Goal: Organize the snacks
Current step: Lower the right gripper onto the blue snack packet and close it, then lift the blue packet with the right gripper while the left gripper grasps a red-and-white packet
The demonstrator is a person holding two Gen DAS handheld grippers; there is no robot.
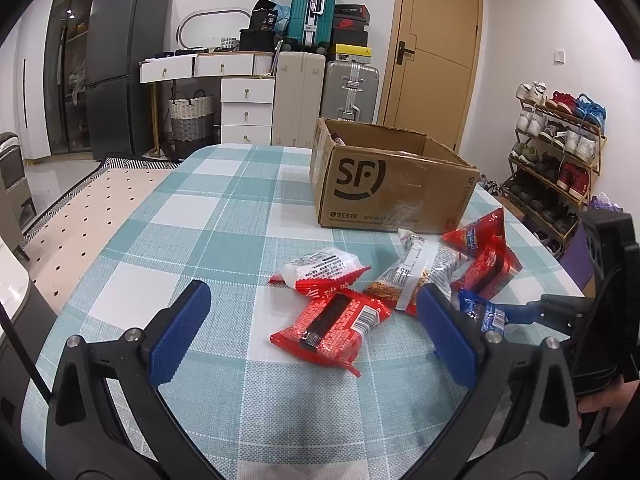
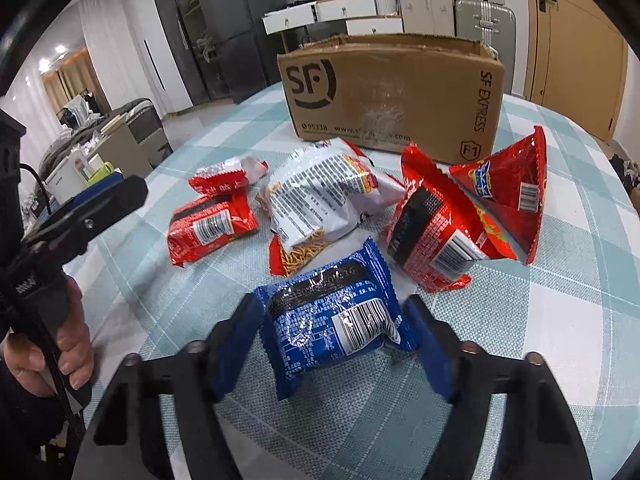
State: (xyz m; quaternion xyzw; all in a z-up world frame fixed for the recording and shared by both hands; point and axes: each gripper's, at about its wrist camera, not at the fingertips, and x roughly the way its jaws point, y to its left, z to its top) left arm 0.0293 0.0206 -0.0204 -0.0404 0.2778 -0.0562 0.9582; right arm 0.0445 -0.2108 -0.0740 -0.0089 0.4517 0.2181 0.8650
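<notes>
R claw (image 2: pixel 334 330) is seen low over the surface (image 2: pixel 560 320), pinching a blue pack (image 2: pixel 328 316): the pack lies flat on the checked cloth, barcode up, w/ a blue pad pressed at each side edge. In the L view the same pack (image 1: pixel 482 314) shows partly behind the L claw's finger, w/ one R finger at it.

L claw (image 1: pixel 314 332) is held spread wide above the surface, nothing between its pads; a red pack (image 1: pixel 332 330) lies on the cloth in the gap but is not touched.

Other snacks are scattered just past the blue pack: a white noodle bag (image 2: pixel 320 200) in the middle, two red packs at left (image 2: pixel 212 228) (image 2: pixel 224 176), a red pack (image 2: pixel 432 240) leaning on a red triangular bag (image 2: pixel 508 192) at right. All are outside the box (image 2: pixel 392 96), which stands open-topped behind them, near the pile; its inside cannot be made out.

A hand (image 2: pixel 68 344) on the L claw's grip is seen at the left edge of the R view.
</notes>
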